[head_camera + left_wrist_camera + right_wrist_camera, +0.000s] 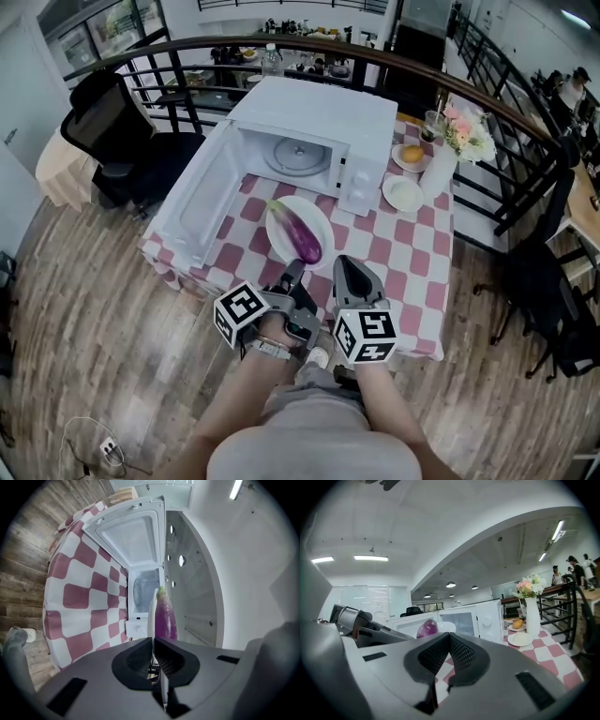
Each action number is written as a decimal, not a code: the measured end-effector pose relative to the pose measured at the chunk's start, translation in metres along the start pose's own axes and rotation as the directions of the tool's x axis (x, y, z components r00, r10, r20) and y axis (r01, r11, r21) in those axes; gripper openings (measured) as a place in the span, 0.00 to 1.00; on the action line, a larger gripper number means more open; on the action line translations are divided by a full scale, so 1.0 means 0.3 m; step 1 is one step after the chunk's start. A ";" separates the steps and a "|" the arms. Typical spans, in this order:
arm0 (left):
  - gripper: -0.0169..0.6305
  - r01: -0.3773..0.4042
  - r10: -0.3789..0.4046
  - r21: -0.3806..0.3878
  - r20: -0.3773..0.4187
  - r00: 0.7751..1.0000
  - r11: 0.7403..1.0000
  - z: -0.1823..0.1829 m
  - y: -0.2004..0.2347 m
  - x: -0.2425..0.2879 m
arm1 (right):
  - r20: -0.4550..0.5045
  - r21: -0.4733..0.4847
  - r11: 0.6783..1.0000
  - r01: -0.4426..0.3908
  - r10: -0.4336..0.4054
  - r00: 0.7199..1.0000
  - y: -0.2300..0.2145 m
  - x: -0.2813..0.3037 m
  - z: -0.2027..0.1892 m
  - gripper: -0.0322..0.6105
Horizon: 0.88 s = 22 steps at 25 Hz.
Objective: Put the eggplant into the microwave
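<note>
Left gripper (pixel 296 270) and right gripper (pixel 346 264) both closed, empty, near eggplant (pixel 302 234): risk of knocking it off plate (pixel 317 214).

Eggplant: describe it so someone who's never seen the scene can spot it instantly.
Find the table with the red-and-white checked cloth; a white microwave oven stands on it, door open. Just in front of its opening lies a white plate carrying the glossy purple eggplant with a green stem. It is the only purple thing on the table.
</note>
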State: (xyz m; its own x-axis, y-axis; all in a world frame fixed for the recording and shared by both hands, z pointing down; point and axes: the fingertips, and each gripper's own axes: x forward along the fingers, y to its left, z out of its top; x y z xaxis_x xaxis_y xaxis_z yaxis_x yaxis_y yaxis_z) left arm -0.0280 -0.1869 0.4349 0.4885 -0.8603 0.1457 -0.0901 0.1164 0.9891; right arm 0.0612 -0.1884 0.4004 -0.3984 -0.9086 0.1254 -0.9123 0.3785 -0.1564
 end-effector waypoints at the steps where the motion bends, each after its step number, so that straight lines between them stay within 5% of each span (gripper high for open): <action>1: 0.05 -0.002 0.002 -0.001 0.003 1.000 1.000 0.015 0.002 0.016 | 0.003 0.004 1.000 -0.001 0.001 1.000 -0.007 0.022 0.006 0.09; 22: 0.05 -0.042 0.042 -0.009 -0.050 0.998 0.999 0.211 0.048 0.297 | -0.018 0.005 0.999 0.041 -0.041 0.999 -0.098 0.328 0.038 0.09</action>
State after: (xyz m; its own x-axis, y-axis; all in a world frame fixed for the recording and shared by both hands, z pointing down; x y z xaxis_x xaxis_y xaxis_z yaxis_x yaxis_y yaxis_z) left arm -0.0407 -0.2931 0.4608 0.5272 -0.8287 0.1878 -0.1026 0.1573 0.9822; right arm 0.0499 -0.2910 0.4062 -0.3627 -0.9199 0.1493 -0.9272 0.3403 -0.1564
